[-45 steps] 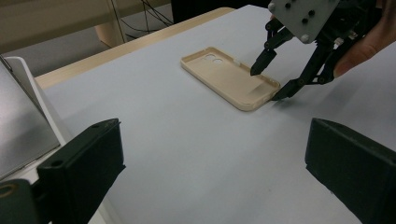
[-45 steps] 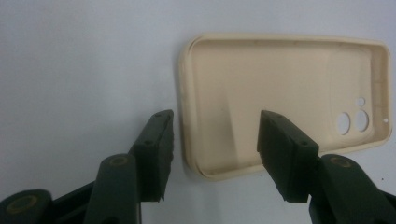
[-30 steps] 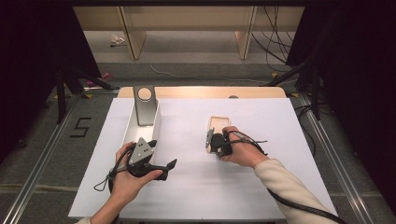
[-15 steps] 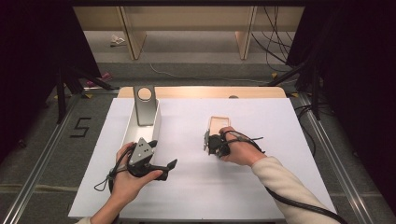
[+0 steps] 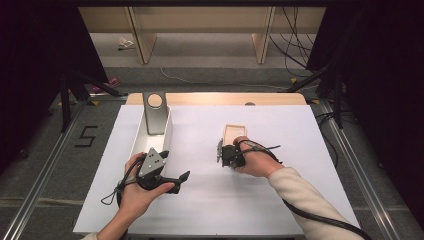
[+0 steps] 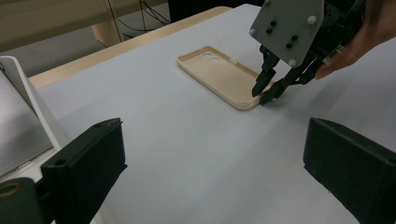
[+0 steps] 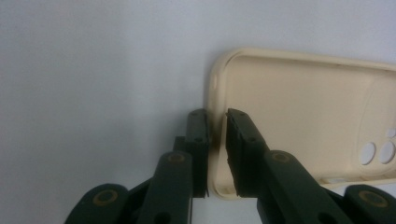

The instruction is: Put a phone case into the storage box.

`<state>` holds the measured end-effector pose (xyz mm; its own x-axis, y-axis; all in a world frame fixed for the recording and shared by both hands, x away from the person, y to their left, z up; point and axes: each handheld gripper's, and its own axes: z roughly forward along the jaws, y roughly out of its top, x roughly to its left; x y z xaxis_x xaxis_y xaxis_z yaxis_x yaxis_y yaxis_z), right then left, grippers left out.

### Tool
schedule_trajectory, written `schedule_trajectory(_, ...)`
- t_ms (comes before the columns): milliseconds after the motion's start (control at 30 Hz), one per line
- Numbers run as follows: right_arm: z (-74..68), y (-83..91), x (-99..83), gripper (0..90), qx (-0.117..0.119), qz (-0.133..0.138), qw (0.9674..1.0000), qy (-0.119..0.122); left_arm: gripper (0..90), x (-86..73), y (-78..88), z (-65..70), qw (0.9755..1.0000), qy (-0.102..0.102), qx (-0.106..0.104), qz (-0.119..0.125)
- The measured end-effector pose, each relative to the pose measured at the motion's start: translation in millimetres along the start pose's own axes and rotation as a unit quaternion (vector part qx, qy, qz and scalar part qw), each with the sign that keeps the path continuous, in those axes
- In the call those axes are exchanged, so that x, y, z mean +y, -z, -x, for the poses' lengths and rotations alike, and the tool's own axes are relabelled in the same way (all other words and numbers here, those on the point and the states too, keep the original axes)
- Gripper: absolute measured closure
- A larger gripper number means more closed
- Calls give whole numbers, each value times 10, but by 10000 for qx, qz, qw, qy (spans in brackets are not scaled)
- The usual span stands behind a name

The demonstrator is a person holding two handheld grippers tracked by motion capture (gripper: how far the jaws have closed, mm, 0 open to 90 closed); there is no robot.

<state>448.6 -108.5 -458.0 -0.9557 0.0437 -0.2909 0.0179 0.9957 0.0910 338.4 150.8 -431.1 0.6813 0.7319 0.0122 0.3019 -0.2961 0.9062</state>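
A cream phone case (image 5: 234, 132) lies hollow side up on the white sheet, right of the middle, with its camera holes at the far end. My right gripper (image 5: 226, 150) sits at the case's near edge. Its jaws have just been closing, and now one pad stands outside the end wall and the other inside, both against it (image 7: 217, 126). The left gripper view shows the case (image 6: 215, 70) with the right gripper (image 6: 261, 93) pinching its near rim. My left gripper (image 5: 175, 167) rests on the sheet at the left, open, with nothing between its fingers (image 6: 88, 163).
A long white bin (image 5: 165, 132) with a grey metal stand (image 5: 155, 112) in it lies left of the middle, just beyond my left hand. The white sheet (image 5: 280, 200) covers the wooden table. Dark stands and cables flank the table.
The right gripper's jaws have drawn together over the near end wall of the phone case. Both hands have stayed where they were, and the case has not moved.
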Motion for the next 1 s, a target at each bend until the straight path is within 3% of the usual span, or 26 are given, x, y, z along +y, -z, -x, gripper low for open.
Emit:
schedule_trajectory(567,8,4,-16,846,70,-23,10000,-59,52,-1,-2,2,10000,-8,-6,-3)
schedule_trajectory(1000,-6,23,-21,871,41,25,10000,58,55,-2,-2,2,10000,-10,2,-2)
